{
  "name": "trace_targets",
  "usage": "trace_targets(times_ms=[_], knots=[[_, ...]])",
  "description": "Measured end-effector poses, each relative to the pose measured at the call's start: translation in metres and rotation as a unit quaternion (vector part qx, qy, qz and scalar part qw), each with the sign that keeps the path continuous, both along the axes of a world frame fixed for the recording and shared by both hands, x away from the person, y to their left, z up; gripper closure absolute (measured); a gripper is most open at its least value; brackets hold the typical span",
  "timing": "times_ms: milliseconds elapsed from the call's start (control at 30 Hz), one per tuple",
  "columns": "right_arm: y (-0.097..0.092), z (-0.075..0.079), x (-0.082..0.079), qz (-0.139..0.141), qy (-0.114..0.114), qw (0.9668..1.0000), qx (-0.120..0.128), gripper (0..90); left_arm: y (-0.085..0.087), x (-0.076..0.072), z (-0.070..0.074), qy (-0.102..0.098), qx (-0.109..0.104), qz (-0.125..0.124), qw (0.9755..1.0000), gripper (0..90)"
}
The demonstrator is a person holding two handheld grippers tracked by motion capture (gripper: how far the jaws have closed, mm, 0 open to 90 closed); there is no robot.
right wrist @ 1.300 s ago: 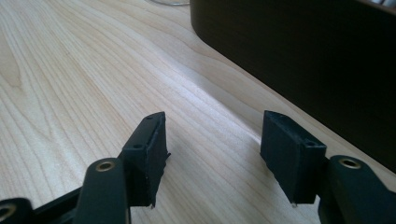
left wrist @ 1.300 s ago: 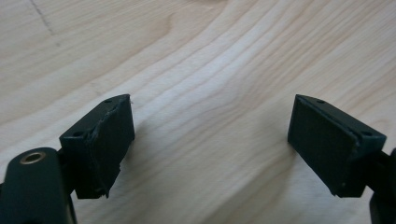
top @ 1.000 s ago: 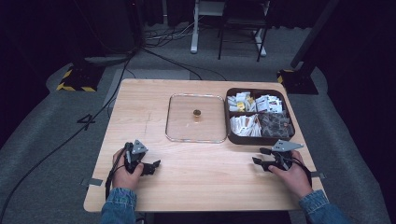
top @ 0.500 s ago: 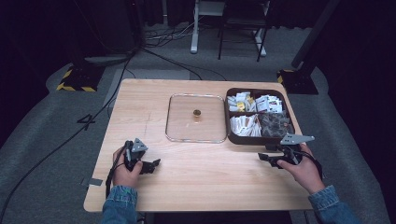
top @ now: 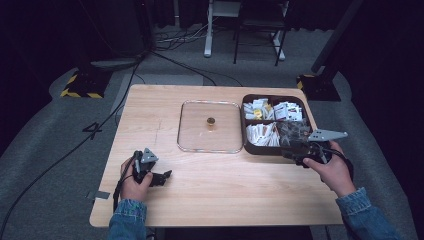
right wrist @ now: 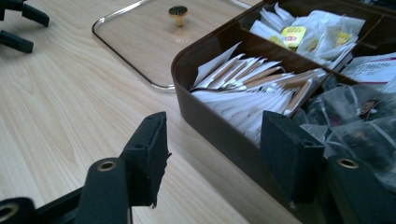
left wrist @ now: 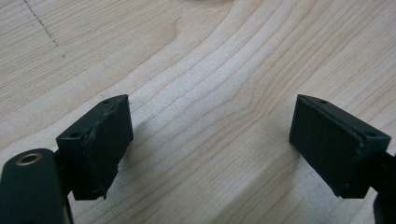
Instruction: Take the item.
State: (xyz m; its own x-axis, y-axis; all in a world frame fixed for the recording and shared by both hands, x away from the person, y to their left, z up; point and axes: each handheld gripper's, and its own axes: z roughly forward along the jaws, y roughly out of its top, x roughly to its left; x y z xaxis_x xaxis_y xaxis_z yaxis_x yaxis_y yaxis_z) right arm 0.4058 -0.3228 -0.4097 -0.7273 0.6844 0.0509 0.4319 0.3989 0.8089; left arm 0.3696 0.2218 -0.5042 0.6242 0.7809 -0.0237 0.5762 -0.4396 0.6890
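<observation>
A brown divided box (top: 272, 149) stands at the table's right, holding white sachets (right wrist: 247, 88), dark packets (right wrist: 364, 126) and yellow-labelled tea bags (right wrist: 293, 33). Its clear lid (top: 200, 131) with a gold knob (top: 211, 121) lies flat on the table to the box's left. My right gripper (top: 289, 153) is open at the box's front right corner; in the right gripper view its jaws (right wrist: 215, 149) straddle the brown front wall (right wrist: 210, 116). Near the front left, my left gripper (top: 165, 176) rests low over bare wood, open and holding nothing (left wrist: 210, 135).
The wooden table (top: 240, 195) has free room across its front and left. Beyond its far edge, a cable (top: 75, 145) runs over the grey floor past yellow-black striped stand bases (top: 80, 90).
My right gripper has moved right and away from the front edge, up to the box's front right corner. The left gripper has stayed where it was.
</observation>
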Motion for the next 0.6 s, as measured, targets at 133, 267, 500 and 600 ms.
trace_targets(times_ms=[133, 267, 500, 600], knots=[[-0.002, 0.008, 0.002, -0.005, -0.004, 0.9999, 0.014, 42.6, 0.0, 0.0, 0.0, 0.0, 0.0, 0.0, 1.0, 13.9], [-0.003, 0.018, 0.008, -0.01, -0.007, 0.9997, 0.021, 43.1, 0.0, 0.0, 0.0, 0.0, 0.0, 0.0, 1.0, 13.9], [-0.008, 0.028, 0.027, -0.021, -0.004, 0.9995, 0.022, 44.7, 0.0, 0.0, 0.0, -0.004, 0.004, 0.003, 1.0, 14.3], [-0.01, 0.028, 0.04, -0.031, -0.001, 0.9993, 0.018, 45.1, 0.0, -0.001, 0.0, -0.003, 0.003, 0.008, 1.0, 14.3]])
